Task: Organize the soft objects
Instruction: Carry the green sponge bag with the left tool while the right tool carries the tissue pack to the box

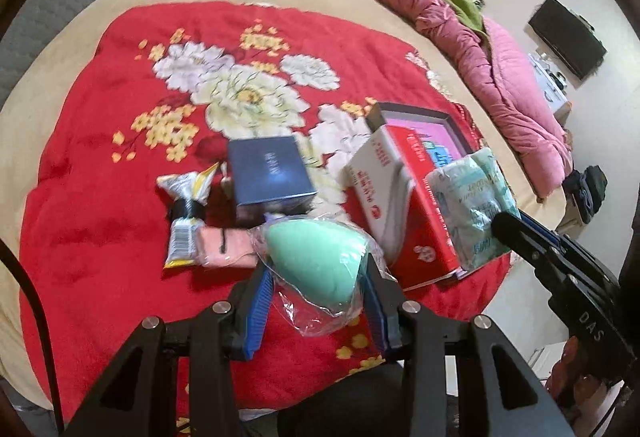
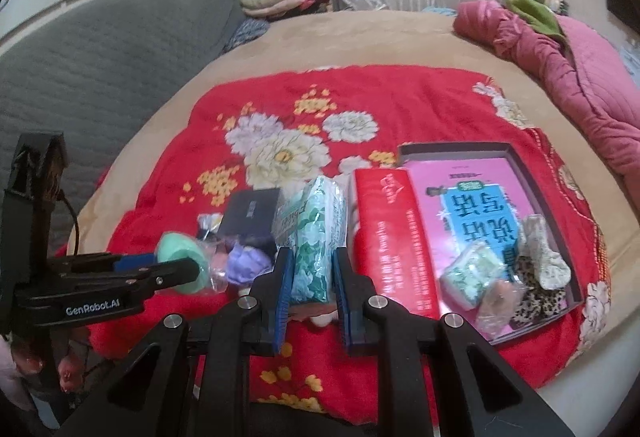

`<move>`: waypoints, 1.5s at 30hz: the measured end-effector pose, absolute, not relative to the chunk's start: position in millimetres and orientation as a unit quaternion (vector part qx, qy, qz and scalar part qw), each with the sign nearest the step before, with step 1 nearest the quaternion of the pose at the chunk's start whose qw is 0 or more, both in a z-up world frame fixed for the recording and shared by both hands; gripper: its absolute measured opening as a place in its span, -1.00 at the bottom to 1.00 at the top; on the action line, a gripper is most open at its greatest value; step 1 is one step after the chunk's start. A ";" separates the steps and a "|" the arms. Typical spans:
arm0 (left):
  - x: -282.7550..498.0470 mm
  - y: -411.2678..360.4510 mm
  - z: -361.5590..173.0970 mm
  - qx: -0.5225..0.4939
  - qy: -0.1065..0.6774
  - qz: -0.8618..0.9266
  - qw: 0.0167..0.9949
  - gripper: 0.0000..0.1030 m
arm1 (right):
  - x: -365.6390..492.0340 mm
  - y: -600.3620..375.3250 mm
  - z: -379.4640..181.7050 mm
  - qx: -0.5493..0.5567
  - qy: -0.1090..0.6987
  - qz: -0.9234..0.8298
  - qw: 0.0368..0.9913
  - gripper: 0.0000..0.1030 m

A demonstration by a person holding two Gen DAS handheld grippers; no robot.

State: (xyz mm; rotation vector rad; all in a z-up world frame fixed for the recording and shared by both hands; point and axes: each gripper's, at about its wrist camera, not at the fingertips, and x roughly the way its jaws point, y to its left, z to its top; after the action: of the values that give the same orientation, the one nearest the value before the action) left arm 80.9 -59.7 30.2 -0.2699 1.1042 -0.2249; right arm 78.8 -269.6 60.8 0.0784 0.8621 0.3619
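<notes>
Gripping a mint-green egg-shaped sponge (image 1: pixel 316 265) in its clear wrapper, our left gripper (image 1: pixel 318 301) holds its blue pads pressed against the sponge's two sides, the jaws only partly apart around it. In the left wrist view the sponge sits at the centre of the dial, lifted clear of the red floral blanket (image 1: pixel 100 157).

Our right gripper (image 2: pixel 312 277) clamps a pack of tissues (image 2: pixel 316 241) printed in green and white, the pack standing upright between nearly closed pads, its top end pointing toward twelve o'clock. In the left wrist view that same pack hangs at about three o'clock from the sponge, with the right gripper's black finger across it.

Moving outward in the left wrist view, a pink folded cloth (image 1: pixel 224 243) lies at nine o'clock of the sponge, a yellow-and-white tube (image 1: pixel 186 213) with a black band lies beyond it at about ten o'clock, and a dark blue box (image 1: pixel 270 173) stands at eleven o'clock.

In the right wrist view a red-and-white box (image 2: pixel 390 237) lies at three o'clock of the tissues. Beyond it a shallow grey tray (image 2: pixel 452 149) holds a pink sheet, a small green-patterned packet (image 2: pixel 472 273), a leopard-print piece (image 2: pixel 536 297) and a pale patterned sock (image 2: pixel 544 253). A purple soft lump (image 2: pixel 246 261) rests at nine o'clock of the tissues, between the two grippers.

A pink quilt (image 2: pixel 560 69) is bunched at two o'clock on the beige bedcover (image 2: pixel 360 37).
</notes>
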 end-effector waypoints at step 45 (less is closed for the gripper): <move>113.5 -225.2 95.4 0.001 0.488 -0.199 0.850 -0.18 | 62.7 -439.3 122.7 0.120 0.337 0.057 0.932 -0.61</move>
State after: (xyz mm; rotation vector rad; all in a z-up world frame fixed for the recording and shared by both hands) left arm 113.5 -225.2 95.4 0.0011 1.0276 -0.4192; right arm 62.7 -439.4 122.7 0.2453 0.6903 0.1171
